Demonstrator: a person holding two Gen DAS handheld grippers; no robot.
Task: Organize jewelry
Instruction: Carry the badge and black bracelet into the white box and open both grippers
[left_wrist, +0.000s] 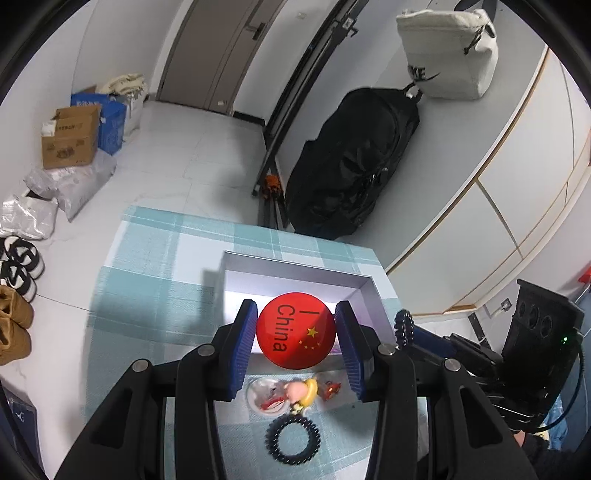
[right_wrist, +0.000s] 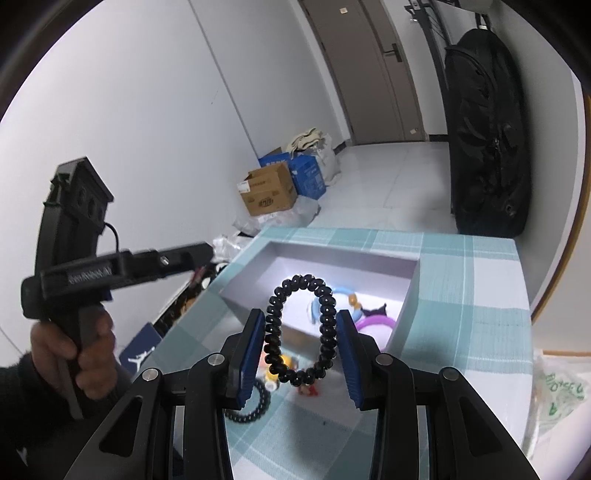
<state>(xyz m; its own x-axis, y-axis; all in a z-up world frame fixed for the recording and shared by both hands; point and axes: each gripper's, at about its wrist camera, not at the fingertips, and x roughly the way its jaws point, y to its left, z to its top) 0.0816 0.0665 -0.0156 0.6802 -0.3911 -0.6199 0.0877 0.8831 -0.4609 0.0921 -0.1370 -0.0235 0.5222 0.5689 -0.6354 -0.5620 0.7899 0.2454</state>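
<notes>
We see left gripper (left_wrist: 296, 341) clamping the red badge (left_wrist: 296, 330) between its pads, above the box (left_wrist: 295, 275) | right gripper (right_wrist: 301, 349) clasping the black coil hair tie (right_wrist: 301, 328), upright between fingers, near the box's front wall

Red badge (left_wrist: 296, 330) — "I China"; bag (left_wrist: 448, 55) — "NIKE".

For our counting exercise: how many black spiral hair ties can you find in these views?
2. One black spiral hair tie is pinched between the right gripper fingers; the other black spiral hair tie lies on the checked tablecloth. More may be hidden.
</notes>
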